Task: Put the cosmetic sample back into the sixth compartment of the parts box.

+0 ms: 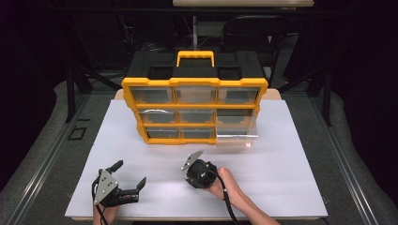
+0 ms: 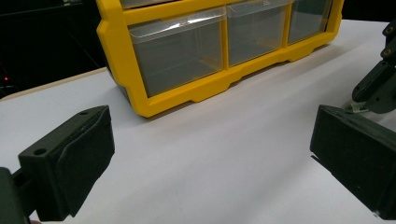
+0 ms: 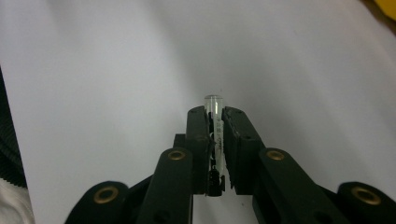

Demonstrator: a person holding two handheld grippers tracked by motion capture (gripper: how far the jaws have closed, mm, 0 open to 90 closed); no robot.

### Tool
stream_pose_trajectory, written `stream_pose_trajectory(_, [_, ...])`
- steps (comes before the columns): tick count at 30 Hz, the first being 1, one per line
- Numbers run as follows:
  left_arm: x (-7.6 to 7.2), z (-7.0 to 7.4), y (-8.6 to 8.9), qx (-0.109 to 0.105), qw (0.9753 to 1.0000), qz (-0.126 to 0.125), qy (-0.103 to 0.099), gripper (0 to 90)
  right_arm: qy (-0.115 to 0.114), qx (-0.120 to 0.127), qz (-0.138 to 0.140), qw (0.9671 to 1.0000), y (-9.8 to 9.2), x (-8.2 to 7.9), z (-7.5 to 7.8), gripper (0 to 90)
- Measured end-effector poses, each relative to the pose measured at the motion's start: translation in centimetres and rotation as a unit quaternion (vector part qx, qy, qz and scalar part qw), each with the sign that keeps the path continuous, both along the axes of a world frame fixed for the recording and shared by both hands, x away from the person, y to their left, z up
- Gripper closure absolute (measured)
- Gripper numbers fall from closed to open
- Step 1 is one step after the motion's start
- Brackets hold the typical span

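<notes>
1. Nearest the high camera, at six o'clock on the table, the person's two forearms come in from the bottom edge, each hand holding a black gripper.
2. Under everything lies the white table top (image 1: 281, 154), a broad pale sheet with dark floor around it.
3. At twelve o'clock on that sheet stands the yellow organizer (image 1: 195, 110), upright, with a yellow handle on top and three rows of clear drawers facing the person.
4. One clear drawer (image 1: 237, 133) at the cabinet's lower right, about four o'clock from its centre, is pulled out and juts forward over the table.
5. The left gripper (image 1: 130, 172) sits at seven o'clock on the table, a grey three-cornered plate on top. Its jaws are spread wide with nothing between them; in the left gripper view they stand far apart at the frame's lower corners, bare white surface between, and the cabinet's bottom row of drawers lies ahead at twelve o'clock.
6. The right gripper (image 3: 215, 121) is at about six o'clock on the table, just right of centre, well apart from the cabinet. Its jaws are clenched on a small glass tube (image 3: 214, 103).
7. The tube stands along the jaws, its clear rounded end poking out beyond the tips toward twelve o'clock in the right gripper view, a dark end lower down between the pads. White table lies beneath it.
</notes>
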State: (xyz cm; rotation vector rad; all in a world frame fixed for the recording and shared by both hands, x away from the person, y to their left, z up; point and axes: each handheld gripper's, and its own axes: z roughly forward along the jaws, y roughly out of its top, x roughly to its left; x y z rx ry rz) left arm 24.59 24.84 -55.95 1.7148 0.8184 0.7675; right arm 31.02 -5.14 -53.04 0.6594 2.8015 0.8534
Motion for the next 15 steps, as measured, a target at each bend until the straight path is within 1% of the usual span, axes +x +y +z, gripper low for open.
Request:
stream_pose_trajectory(2, [0.0,0.0,0.0,0.000,1.0000,0.000,0.000,0.0,-0.009,-0.006,-0.003,0.9999,-0.4,0.0,0.5,80.9])
stream_pose_trajectory(6, [0.0,0.0,0.0,0.001,1.0000,0.000,0.000,0.0,-0.011,-0.005,-0.003,0.9999,-0.8,0.1,0.8,80.9])
stream_pose_trajectory(7, [0.0,0.0,0.0,0.001,1.0000,0.000,-0.001,0.0,-0.013,-0.011,-0.004,0.9999,-1.0,0.1,1.0,80.9])
stream_pose_trajectory(8, [0.0,0.0,0.0,0.001,1.0000,0.000,0.000,0.0,-0.014,-0.008,-0.005,0.9998,-1.2,0.1,1.1,80.9])
stream_pose_trajectory(11, [0.0,0.0,0.0,0.002,1.0000,-0.001,-0.001,0.0,-0.021,-0.016,-0.007,0.9996,-1.7,0.1,1.4,80.9])
stream_pose_trajectory(14, [0.0,0.1,0.0,0.002,1.0000,0.000,-0.001,0.0,-0.023,-0.015,-0.010,0.9996,-2.1,0.1,1.6,80.9])
stream_pose_trajectory(15, [0.0,0.1,0.0,0.002,1.0000,0.000,-0.001,0.0,-0.025,-0.018,-0.011,0.9995,-2.2,0.0,1.7,80.9])
